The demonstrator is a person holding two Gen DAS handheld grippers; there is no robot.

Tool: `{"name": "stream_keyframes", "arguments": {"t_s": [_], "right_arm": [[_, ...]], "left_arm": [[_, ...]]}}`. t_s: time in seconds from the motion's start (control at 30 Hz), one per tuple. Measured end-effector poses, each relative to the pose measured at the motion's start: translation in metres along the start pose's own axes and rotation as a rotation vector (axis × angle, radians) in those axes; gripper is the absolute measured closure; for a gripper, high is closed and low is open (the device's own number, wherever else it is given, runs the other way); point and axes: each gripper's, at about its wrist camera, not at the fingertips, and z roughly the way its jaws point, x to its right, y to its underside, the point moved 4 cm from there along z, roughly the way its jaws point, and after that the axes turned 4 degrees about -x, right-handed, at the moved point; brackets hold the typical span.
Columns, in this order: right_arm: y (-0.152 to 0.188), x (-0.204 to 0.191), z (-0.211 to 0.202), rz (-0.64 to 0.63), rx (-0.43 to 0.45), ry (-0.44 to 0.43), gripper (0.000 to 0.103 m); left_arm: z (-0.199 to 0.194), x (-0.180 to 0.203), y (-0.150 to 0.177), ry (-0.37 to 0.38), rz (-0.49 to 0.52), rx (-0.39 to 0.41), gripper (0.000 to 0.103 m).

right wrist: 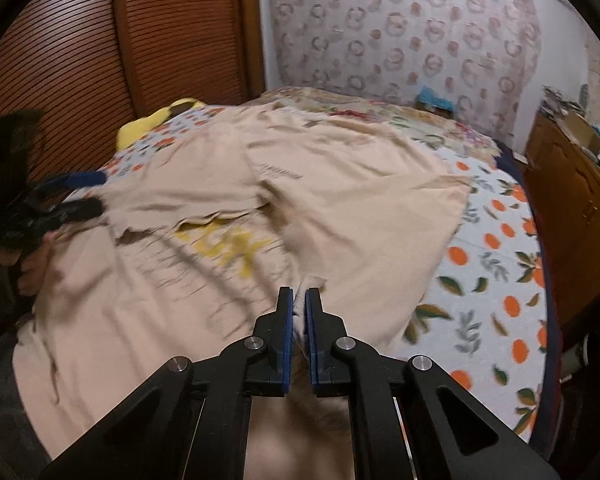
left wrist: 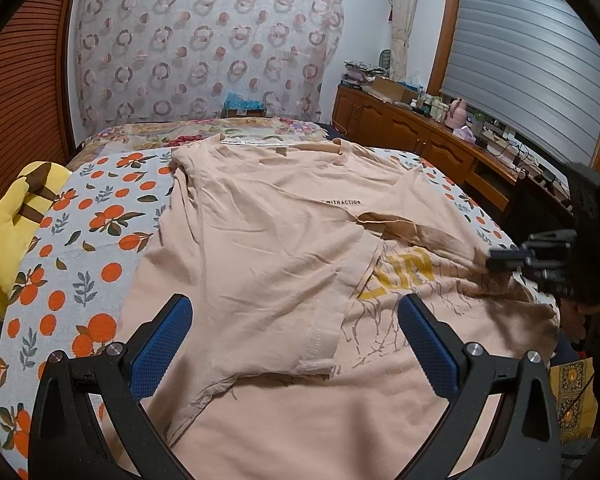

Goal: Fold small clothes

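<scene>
A peach T-shirt (left wrist: 268,240) with a yellow print lies on the bed, its left sleeve side folded over the middle. It also shows in the right wrist view (right wrist: 360,208). My left gripper (left wrist: 296,320) is open and empty, hovering over the shirt's lower part. My right gripper (right wrist: 299,300) is shut on a pinch of the shirt's fabric and holds it lifted. In the left wrist view the right gripper (left wrist: 508,258) shows at the shirt's right edge. In the right wrist view the left gripper (right wrist: 88,196) shows open at the shirt's left edge.
The bed has an orange-print sheet (left wrist: 80,240). A yellow plush toy (left wrist: 16,216) lies at its left side. A wooden cabinet (left wrist: 420,136) with clutter stands to the right. A wooden slatted door (right wrist: 100,60) is to the left.
</scene>
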Motion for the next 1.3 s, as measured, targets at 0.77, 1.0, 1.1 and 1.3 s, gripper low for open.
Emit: {"name": "stream_keyframes", "arguments": {"t_s": [0.77,1.0,1.1,1.3], "right_arm": [[-0.042,0.086,0.028,0.097,-0.003,0.128,0.044],[-0.073,0.134,0.074,0.17,-0.045,0.17,0.043],[-0.084,0.14,0.095,0.203,-0.067,0.177,0.043],[-0.101,0.146,0.108,0.227,-0.063,0.184,0.043]], "left_arm": [[0.016,-0.056,-0.062,-0.045,0.037,-0.019,0.003],[0.056,-0.104,-0.094,-0.063,-0.002,-0.093,0.028],[0.075,-0.116,-0.099,-0.065,-0.016,-0.131,0.036],[0.11,-0.122,-0.107,-0.049,-0.019,-0.195,0.041]]}}
